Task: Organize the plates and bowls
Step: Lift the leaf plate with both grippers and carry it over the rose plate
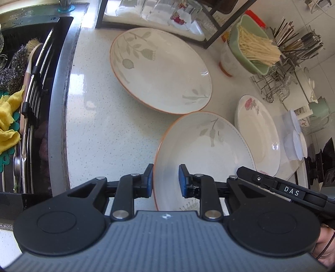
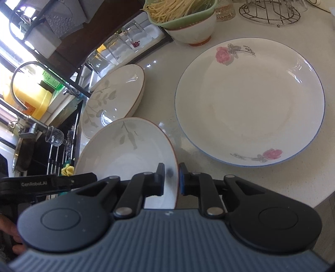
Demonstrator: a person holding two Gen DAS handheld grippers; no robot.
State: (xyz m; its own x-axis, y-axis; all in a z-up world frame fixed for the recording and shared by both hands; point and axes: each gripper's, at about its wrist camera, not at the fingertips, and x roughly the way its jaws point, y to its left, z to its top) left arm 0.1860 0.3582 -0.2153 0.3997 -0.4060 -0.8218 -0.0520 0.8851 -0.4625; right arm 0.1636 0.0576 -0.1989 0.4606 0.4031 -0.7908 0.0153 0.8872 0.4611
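Observation:
A deep white plate with a grey leaf print and an orange rim (image 1: pixel 205 150) (image 2: pixel 125 154) is held tilted over the counter between both grippers. My left gripper (image 1: pixel 165 181) straddles its left rim, one blue pad outside and one on the inner wall, shut on it. My right gripper (image 2: pixel 171 181) is shut on the opposite rim. A matching leaf-print plate (image 1: pixel 161 69) (image 2: pixel 113 98) lies on the counter behind it. A rose-print plate (image 1: pixel 259 134) (image 2: pixel 249 102) lies to the right.
The speckled white counter (image 1: pixel 100 125) meets a dark sink (image 1: pixel 31 104) on the left, holding a rack, scourers and a yellow cloth. Behind stand a bowl under a green colander of noodles (image 1: pixel 251 48) (image 2: pixel 188 31), a wire utensil rack (image 1: pixel 272 83) and upturned glasses (image 1: pixel 167 12). The counter edge (image 2: pixel 314 198) curves nearby.

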